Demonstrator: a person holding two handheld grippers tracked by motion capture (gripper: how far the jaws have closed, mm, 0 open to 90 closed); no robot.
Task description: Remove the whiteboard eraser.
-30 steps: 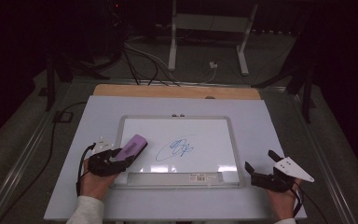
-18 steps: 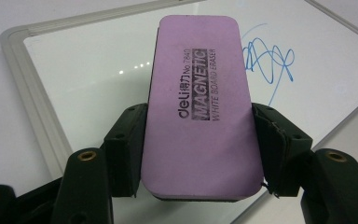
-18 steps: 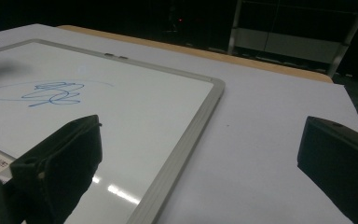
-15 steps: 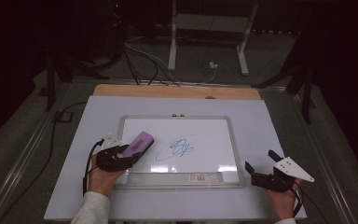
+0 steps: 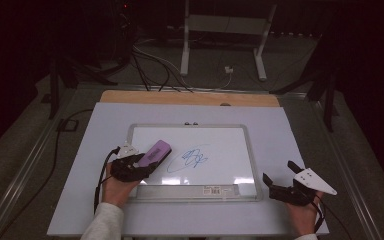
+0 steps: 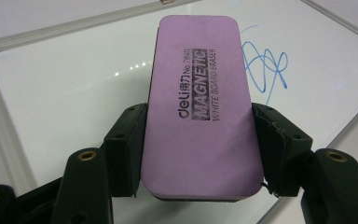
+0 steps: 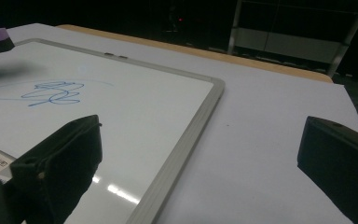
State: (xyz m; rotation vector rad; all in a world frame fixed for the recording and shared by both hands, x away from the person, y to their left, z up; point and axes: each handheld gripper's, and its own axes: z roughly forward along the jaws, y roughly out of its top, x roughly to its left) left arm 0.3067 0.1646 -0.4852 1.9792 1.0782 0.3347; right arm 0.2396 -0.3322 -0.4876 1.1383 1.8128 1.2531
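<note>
— Where do we see the purple rectangular foam eraser?
— Clamped in our left claw, over the grey-framed whiteboard beside the blue scribble. Our right claw gapes wide, empty.

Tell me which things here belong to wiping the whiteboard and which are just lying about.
In the job:
- purple magnetic whiteboard eraser, clamped in the left tongs
- blue scribble
- whiteboard

Just lying about:
- right tongs, open, beside the board's frame
- barcode label on the frame
- white plug and cables on the floor behind
</note>
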